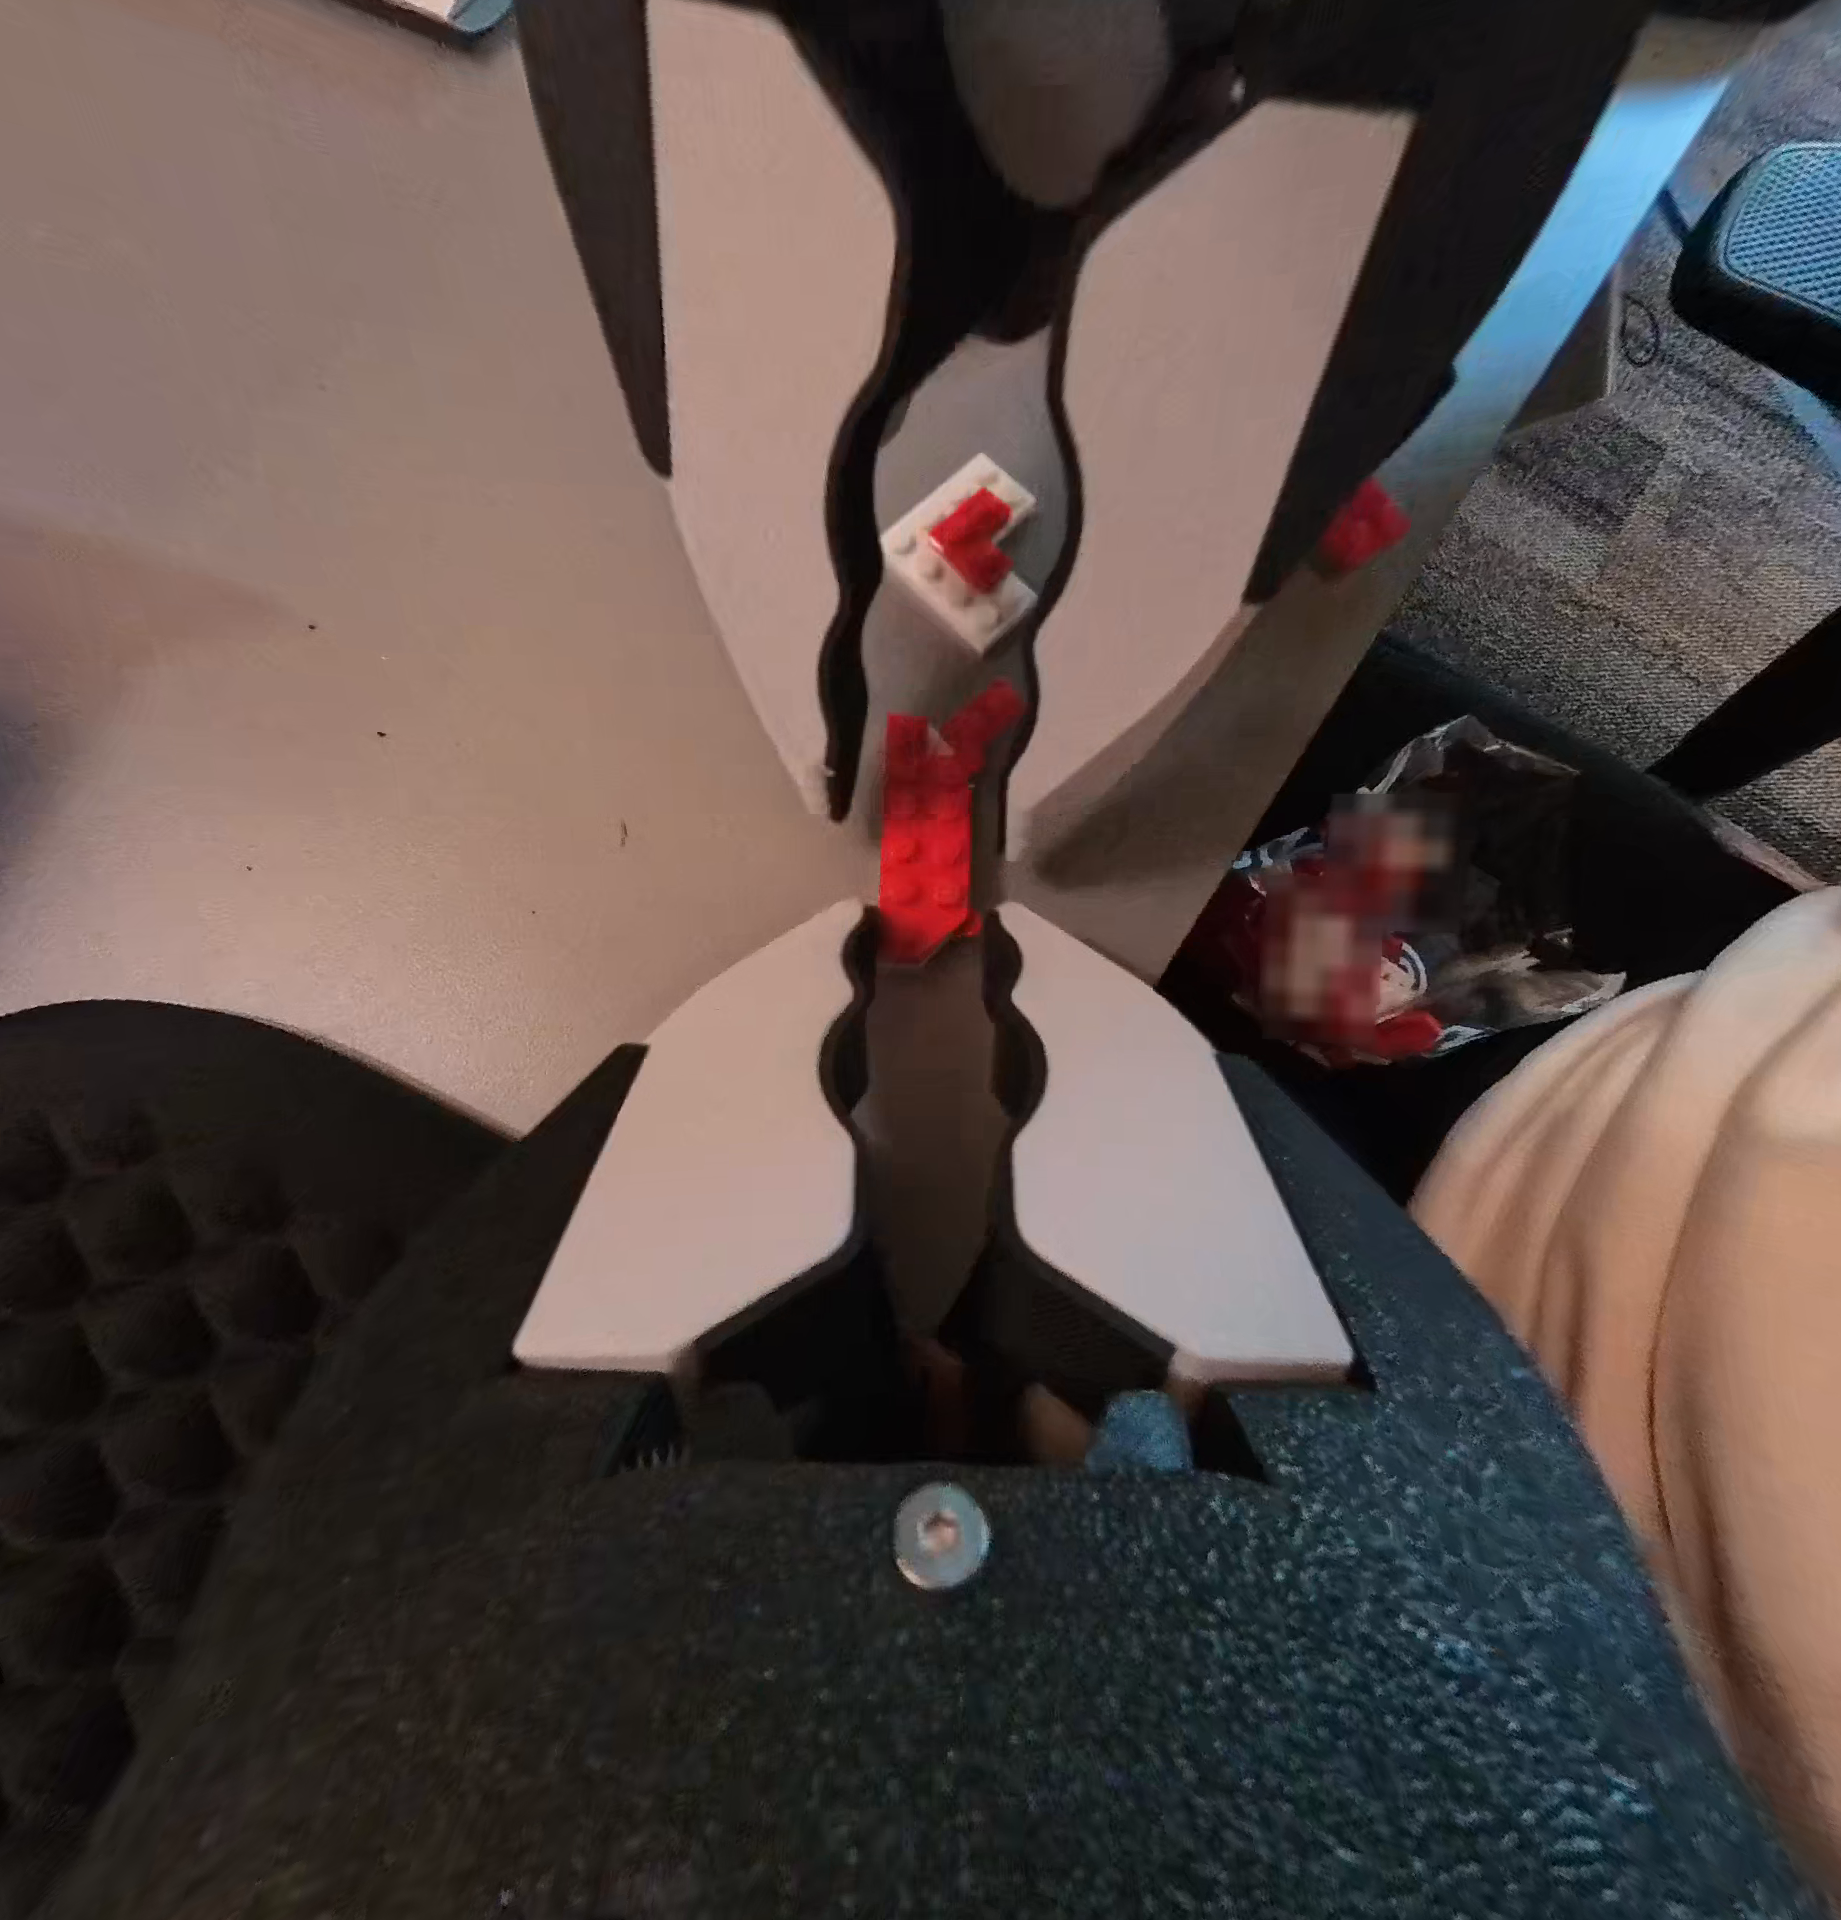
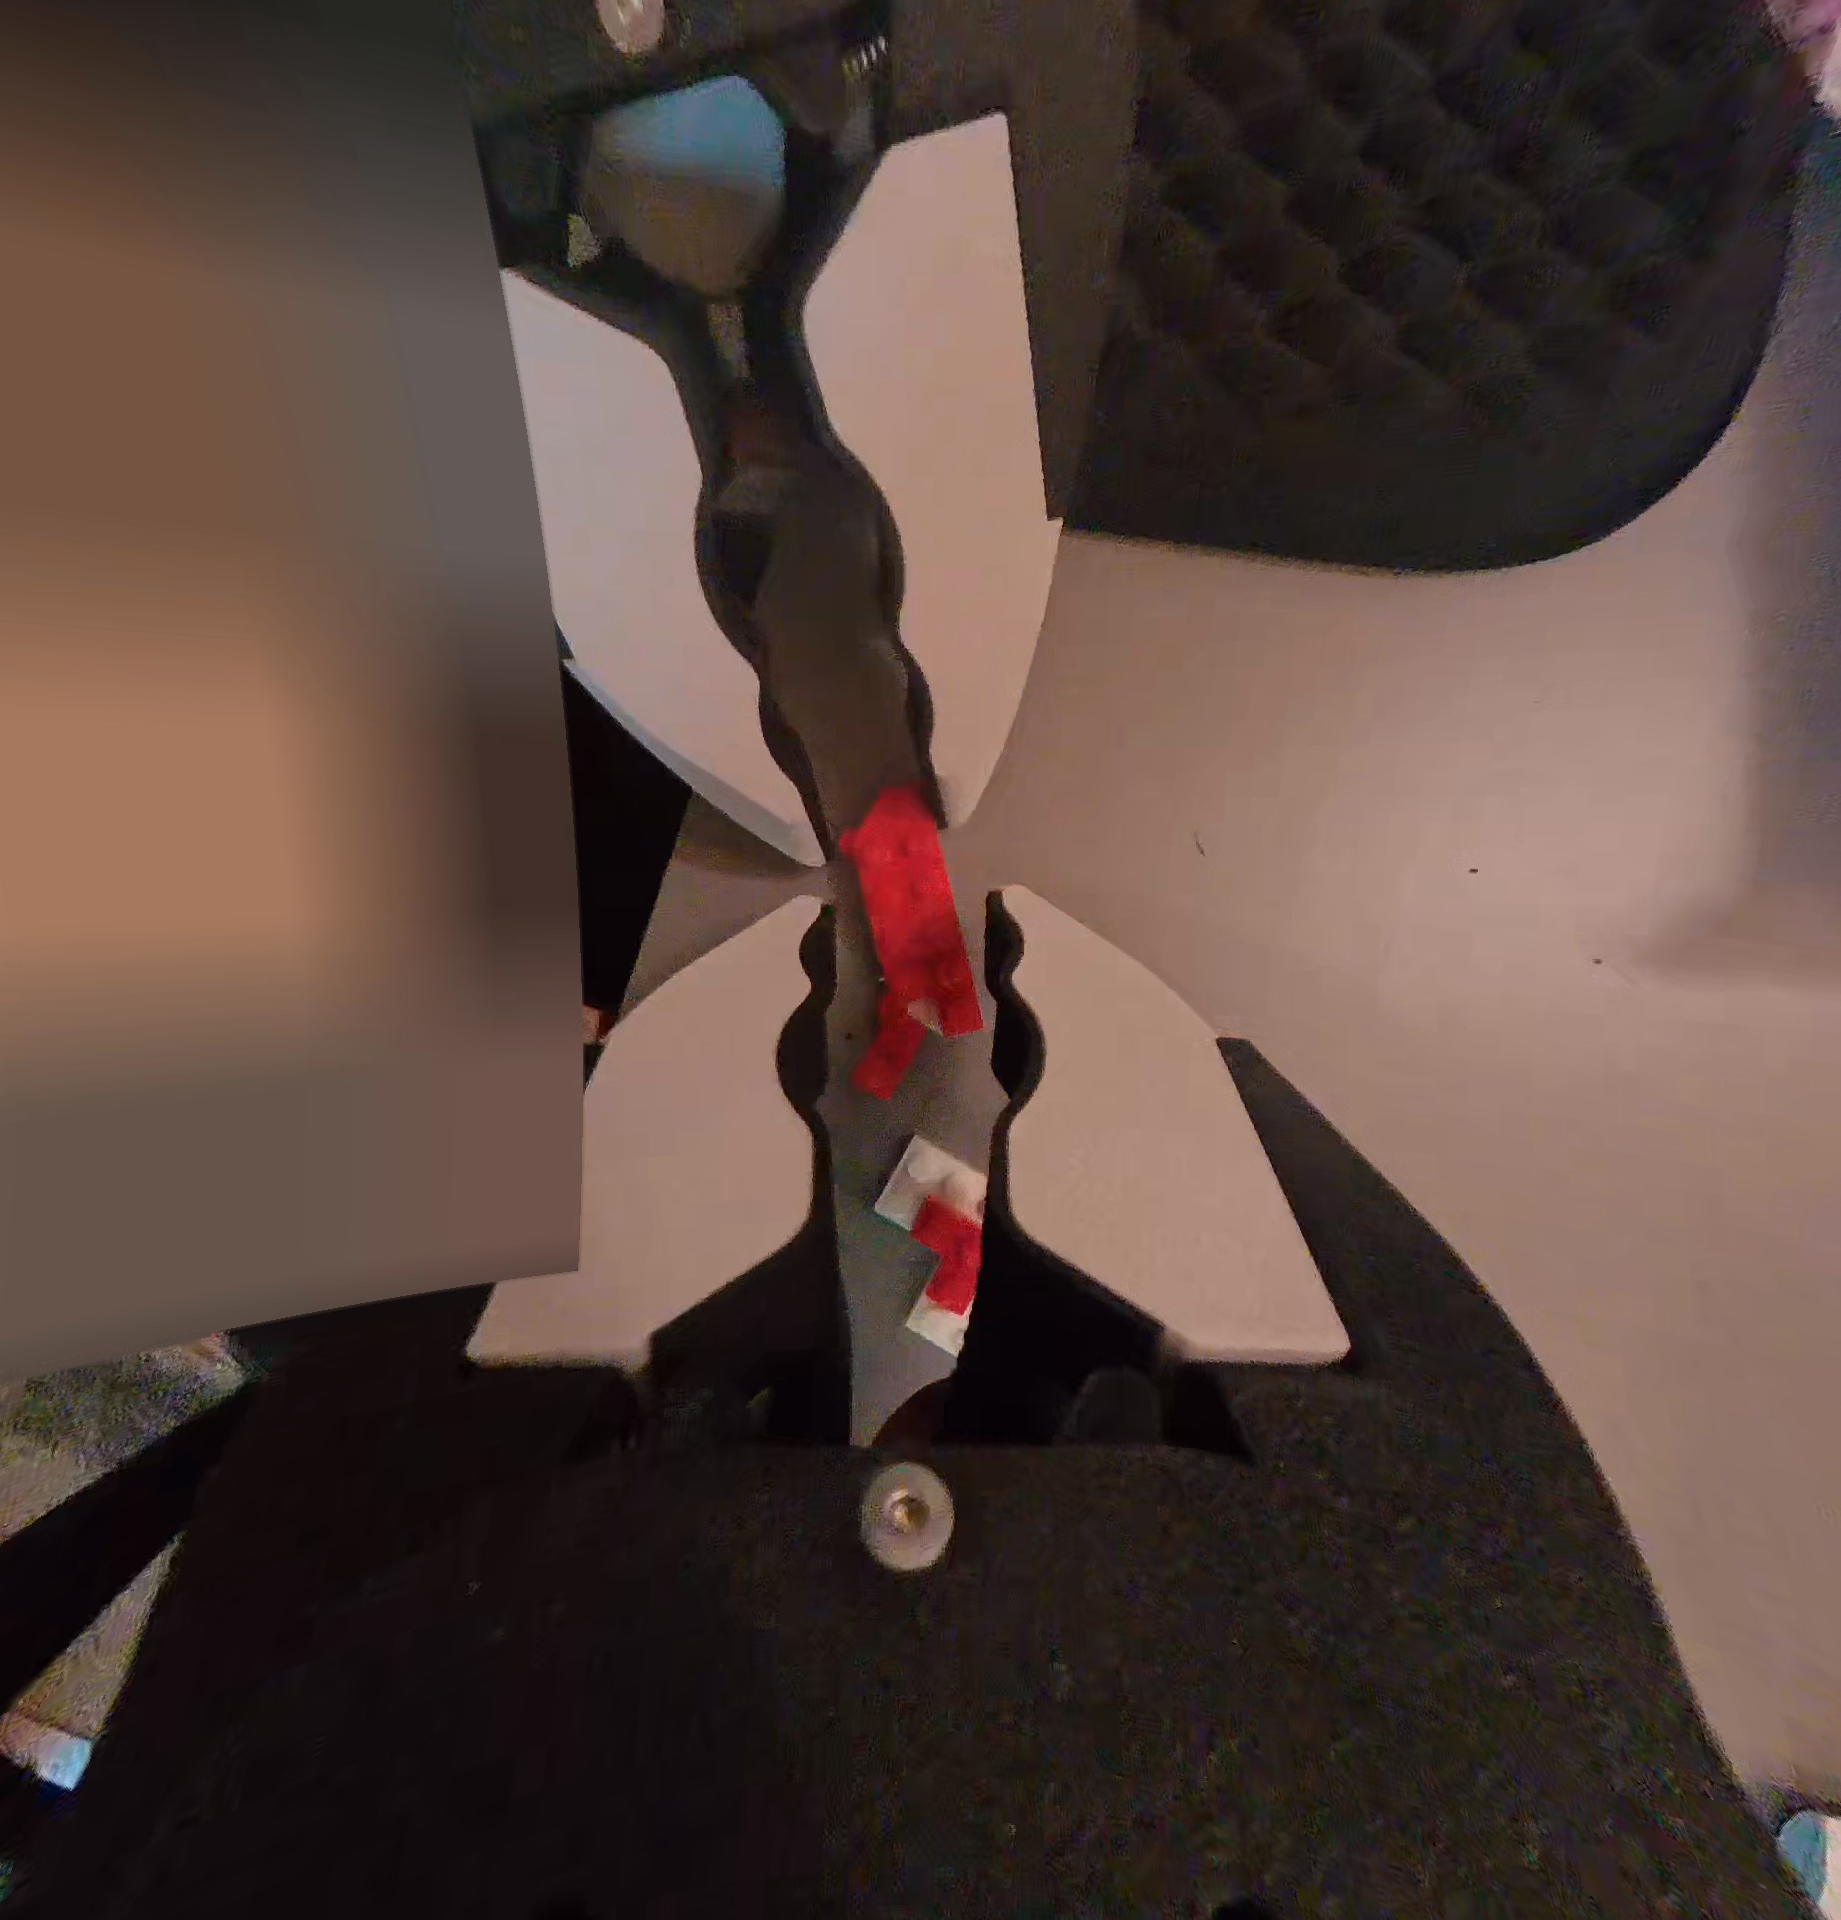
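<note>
Pale table (image 1: 272,623), carpet beyond its right edge. My left gripper (image 1: 921,914) and right gripper (image 2: 911,904) meet tip to tip, each with jaws closed on one end of a single red brick assembly (image 1: 926,842), held clear above one white plate (image 1: 963,566) bearing one red piece.

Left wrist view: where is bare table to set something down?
Bare table stretches left of the left gripper and right gripper, down to the black foam pad. Crowded: between them the white plate and the red bricks at their tips; a loose red brick sits near the right table edge.
</note>
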Motion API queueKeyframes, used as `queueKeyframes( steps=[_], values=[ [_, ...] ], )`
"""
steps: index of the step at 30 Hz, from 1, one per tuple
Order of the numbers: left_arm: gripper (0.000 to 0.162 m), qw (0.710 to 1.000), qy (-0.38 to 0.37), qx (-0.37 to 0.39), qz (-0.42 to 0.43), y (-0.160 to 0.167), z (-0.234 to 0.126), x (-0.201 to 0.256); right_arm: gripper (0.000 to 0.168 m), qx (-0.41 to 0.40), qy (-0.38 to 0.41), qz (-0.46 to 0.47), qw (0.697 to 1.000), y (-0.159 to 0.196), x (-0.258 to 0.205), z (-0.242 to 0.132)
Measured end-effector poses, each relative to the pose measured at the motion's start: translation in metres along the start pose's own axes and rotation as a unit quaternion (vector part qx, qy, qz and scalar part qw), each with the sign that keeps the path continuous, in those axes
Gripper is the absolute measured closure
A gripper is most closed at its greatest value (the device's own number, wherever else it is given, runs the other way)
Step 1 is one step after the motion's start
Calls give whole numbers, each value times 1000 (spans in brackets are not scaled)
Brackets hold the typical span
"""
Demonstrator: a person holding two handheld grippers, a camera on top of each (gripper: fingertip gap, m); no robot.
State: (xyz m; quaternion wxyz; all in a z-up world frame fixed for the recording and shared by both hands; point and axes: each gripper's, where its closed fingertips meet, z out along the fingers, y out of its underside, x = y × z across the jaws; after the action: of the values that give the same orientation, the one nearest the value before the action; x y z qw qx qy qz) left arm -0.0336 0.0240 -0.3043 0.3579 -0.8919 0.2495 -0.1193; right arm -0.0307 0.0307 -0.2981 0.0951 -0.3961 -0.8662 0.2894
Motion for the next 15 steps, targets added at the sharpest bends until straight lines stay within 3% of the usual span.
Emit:
queueKeyframes(
  steps=[1,6,15],
  values=[
    [143,1000,2,1,-1,0,0,0,141,-11,-4,-8,1000,1,1,4],
    [143,1000,8,1,-1,0,1,1,148,-30,7,-57,998,5,-1,10],
    [143,1000,20,-5,-4,1,2,2,152,29,131,-182,974,-1,-4,5]
  ],
)
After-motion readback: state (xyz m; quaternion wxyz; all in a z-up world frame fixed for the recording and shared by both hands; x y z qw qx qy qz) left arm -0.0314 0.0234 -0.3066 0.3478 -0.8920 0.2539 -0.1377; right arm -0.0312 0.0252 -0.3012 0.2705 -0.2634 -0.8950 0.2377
